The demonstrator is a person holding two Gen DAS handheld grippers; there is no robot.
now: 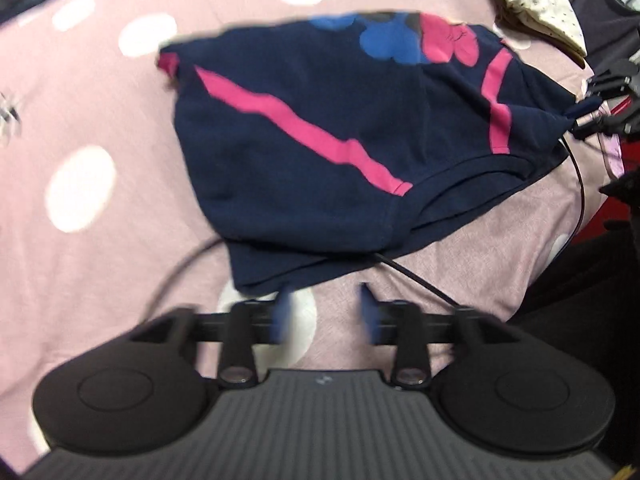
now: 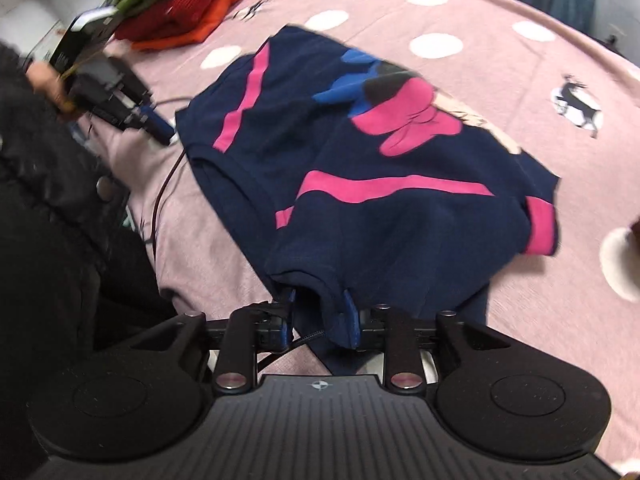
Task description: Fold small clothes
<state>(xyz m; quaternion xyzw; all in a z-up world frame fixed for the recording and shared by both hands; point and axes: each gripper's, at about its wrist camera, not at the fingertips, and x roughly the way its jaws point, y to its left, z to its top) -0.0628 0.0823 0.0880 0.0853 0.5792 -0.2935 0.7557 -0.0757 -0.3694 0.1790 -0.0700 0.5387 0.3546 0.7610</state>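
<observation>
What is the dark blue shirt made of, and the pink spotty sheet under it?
The shirt looks like soft, matte knit cotton: it drapes and wrinkles, with a stitched hem. The sheet seems a thin woven cotton, faintly textured, though the blur leaves that unsure.

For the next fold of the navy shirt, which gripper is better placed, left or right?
Probably the right. The right gripper already has the navy shirt's near edge between its fingers, while the left gripper is open, just short of the fabric.
</observation>
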